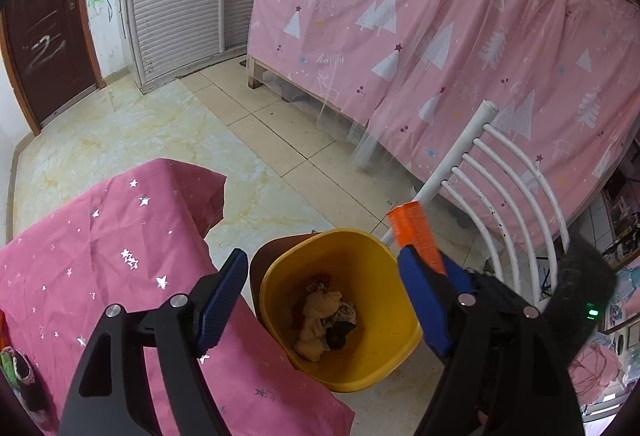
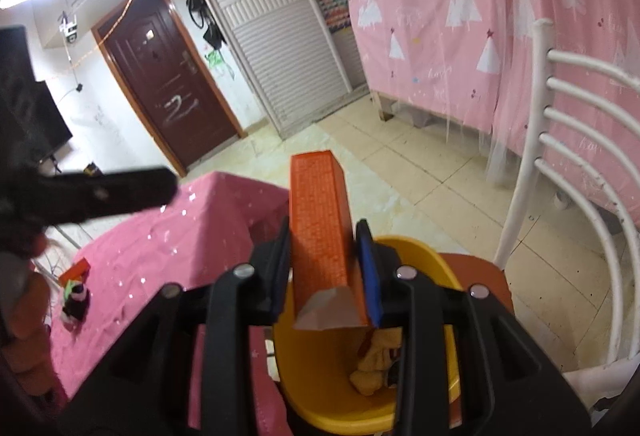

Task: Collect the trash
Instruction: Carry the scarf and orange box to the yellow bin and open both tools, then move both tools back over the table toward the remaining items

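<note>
A yellow bin (image 1: 384, 300) stands below my left gripper (image 1: 322, 260), whose blue-padded jaws are wide open with nothing between them. Crumpled tan and dark trash (image 1: 324, 320) lies at the bin's bottom. In the left wrist view an orange box (image 1: 414, 232) pokes in just above my right-hand finger. In the right wrist view my right gripper (image 2: 325, 236) is shut on that orange box (image 2: 320, 215), holding it upright over the bin (image 2: 320, 376), with its torn white end pointing down. The trash (image 2: 376, 360) shows beneath it.
A table under a pink starred cloth (image 1: 100, 256) is left of the bin, with small items (image 2: 76, 300) on it. A white slatted chair (image 1: 500, 175) stands to the right. A pink curtain (image 1: 400, 35) hangs behind, across a tiled floor.
</note>
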`<state>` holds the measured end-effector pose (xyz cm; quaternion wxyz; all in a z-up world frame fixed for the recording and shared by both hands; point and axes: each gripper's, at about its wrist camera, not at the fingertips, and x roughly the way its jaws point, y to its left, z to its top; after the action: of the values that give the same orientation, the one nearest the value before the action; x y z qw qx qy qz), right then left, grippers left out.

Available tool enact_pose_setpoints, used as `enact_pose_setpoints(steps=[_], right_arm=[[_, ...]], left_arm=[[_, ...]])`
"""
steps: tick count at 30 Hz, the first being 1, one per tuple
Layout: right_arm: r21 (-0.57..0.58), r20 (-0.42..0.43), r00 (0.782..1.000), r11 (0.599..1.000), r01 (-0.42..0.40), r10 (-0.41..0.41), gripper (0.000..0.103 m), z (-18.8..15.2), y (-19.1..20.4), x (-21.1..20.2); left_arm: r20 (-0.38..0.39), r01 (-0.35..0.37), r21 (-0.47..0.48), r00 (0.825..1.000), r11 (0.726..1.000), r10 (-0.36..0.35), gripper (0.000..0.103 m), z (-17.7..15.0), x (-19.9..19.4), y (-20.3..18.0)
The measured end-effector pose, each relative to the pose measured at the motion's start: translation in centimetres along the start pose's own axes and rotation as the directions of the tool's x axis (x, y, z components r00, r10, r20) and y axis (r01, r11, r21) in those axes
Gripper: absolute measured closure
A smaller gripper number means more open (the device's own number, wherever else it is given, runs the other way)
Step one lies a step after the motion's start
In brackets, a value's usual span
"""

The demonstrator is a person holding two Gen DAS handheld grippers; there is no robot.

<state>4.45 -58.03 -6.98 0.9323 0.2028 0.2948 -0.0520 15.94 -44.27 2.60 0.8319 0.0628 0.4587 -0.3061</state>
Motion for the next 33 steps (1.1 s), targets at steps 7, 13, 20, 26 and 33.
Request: enact_pose_setpoints(steps=[7, 13, 20, 26, 33], right_arm=[[0.024, -0.026, 0.999, 0.999, 0.037, -0.037, 0.055, -0.7, 0.0, 1.5], [0.014, -0.036, 0.999, 1.000, 0.025, -0.024, 0.055, -0.7, 1.5, 2.5], [-0.058, -0.055, 0.998, 0.998, -0.022, 0.019, 0.055, -1.0, 6.3, 3.4], [-0.142, -0.086, 0.993, 0.986, -0.087, 0.075, 0.053, -1.3, 11.7, 4.3], [-0.232, -0.129, 0.984, 0.961, -0.148, 0.121, 0.043, -2.2, 17.9, 5.6]], left_arm=[[0.022, 0.006, -0.035, 1.000, 0.999, -0.005, 0.032, -1.1, -2.0, 2.3], [0.049, -0.016, -0.105, 0.999, 0.994, 0.021, 0.032, -1.9, -3.8, 5.6], [0.069, -0.050, -0.177, 0.996, 0.983, 0.063, 0.032, -2.7, -6.0, 10.3], [0.087, -0.116, -0.209, 0.987, 0.971, 0.137, 0.032, -3.7, -8.4, 14.6], [0.076, -0.216, -0.244, 0.968, 0.945, 0.241, 0.032, -5.1, -10.5, 19.7]])
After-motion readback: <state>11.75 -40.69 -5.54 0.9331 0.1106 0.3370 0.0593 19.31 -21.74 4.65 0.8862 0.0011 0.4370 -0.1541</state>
